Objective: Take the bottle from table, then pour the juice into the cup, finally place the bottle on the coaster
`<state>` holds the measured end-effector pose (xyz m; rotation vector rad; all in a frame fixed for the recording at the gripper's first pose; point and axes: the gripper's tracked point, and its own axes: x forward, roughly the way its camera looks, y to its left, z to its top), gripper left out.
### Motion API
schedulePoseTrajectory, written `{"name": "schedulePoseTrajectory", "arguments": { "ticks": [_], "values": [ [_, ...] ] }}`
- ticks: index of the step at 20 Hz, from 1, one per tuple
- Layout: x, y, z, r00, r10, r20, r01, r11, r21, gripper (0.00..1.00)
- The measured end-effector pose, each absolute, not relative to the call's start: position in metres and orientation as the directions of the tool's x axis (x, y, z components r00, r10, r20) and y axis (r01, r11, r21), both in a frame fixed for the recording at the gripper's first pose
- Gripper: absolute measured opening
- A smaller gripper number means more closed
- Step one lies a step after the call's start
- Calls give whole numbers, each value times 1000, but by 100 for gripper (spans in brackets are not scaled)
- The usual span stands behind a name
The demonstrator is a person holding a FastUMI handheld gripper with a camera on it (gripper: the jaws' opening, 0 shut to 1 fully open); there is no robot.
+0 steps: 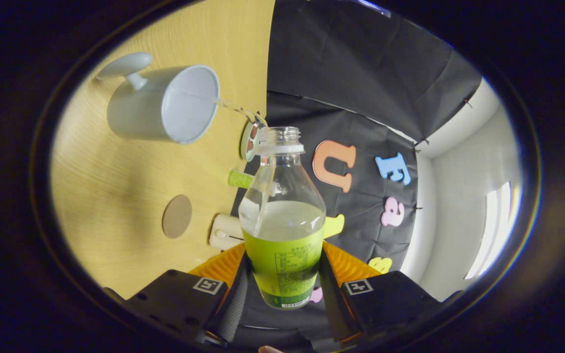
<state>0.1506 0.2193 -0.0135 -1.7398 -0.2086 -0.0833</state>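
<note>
On the wooden table (115,196), cup (165,105), coaster (176,216), gripper (282,287) clamping bottle (282,220)

Pale wooden worktop (115,196)
On it stand a white cup (165,105), a round brown coaster (177,216) nearby, and a cream block (224,232).

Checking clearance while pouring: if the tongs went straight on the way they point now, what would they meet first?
The tongs are shut on the bottle, whose mouth points ahead. Beyond it hangs the black cloth wall, likely met first. The cup sits off to the side. Depth is unclear.

Bottle (282,215) label print — too small to read
</note>
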Motion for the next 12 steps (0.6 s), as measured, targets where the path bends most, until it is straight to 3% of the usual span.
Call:
{"name": "schedulePoseTrajectory", "arguments": {
  "ticks": [12],
  "values": [
    [150, 220, -8, 980, 94, 177, 193, -198, -961, 75]
  ]
}}
